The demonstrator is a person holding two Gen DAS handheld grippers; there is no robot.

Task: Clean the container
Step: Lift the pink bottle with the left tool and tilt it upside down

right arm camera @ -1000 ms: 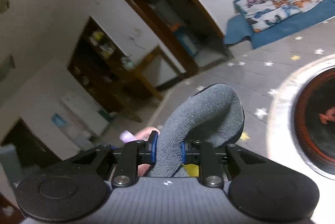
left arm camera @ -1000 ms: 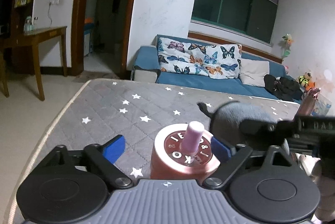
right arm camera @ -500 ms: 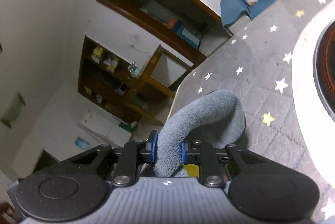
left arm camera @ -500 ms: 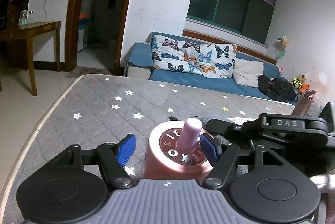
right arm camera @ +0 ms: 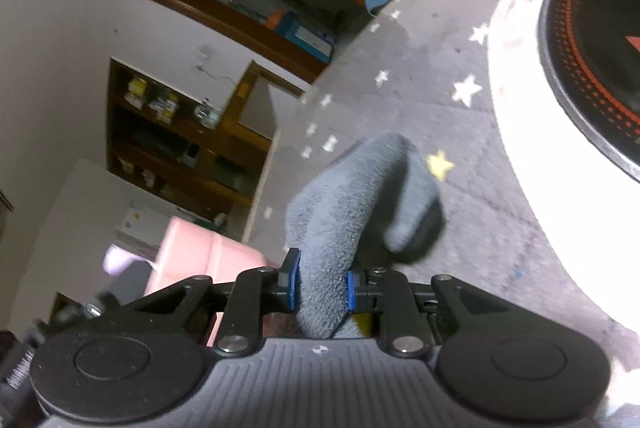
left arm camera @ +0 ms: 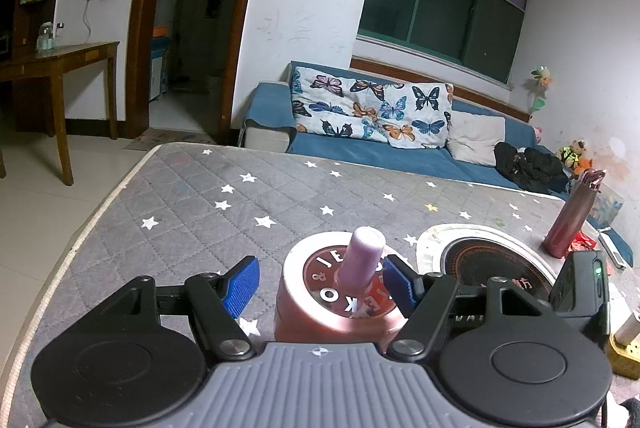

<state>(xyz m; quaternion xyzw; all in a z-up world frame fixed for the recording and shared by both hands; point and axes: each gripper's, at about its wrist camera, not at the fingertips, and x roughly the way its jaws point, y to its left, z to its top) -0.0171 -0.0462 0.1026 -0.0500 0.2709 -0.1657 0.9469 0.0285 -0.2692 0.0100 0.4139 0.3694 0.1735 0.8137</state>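
A pink round container (left arm camera: 336,304) with a dark lettered lid and a lilac knob (left arm camera: 362,256) stands on the grey star-patterned table cover (left arm camera: 224,204). My left gripper (left arm camera: 320,284) is open, its blue pads either side of the container; the right pad (left arm camera: 396,282) is at the lid's edge, the left pad (left arm camera: 242,284) stands clear. My right gripper (right arm camera: 320,282) is shut on a folded grey cloth (right arm camera: 360,212), held above the table. The pink container (right arm camera: 192,260) shows blurred at the lower left of the right wrist view.
A round black cooktop in a white ring (left arm camera: 492,264) is set in the table to the right; it also shows in the right wrist view (right arm camera: 592,52). A pink bottle (left arm camera: 572,220) stands at the far right. A blue sofa (left arm camera: 360,148) lies beyond the table.
My right gripper with the cloth has swung away from the container and off to the right, out of the left view's centre. The left gripper has narrowed around the container.
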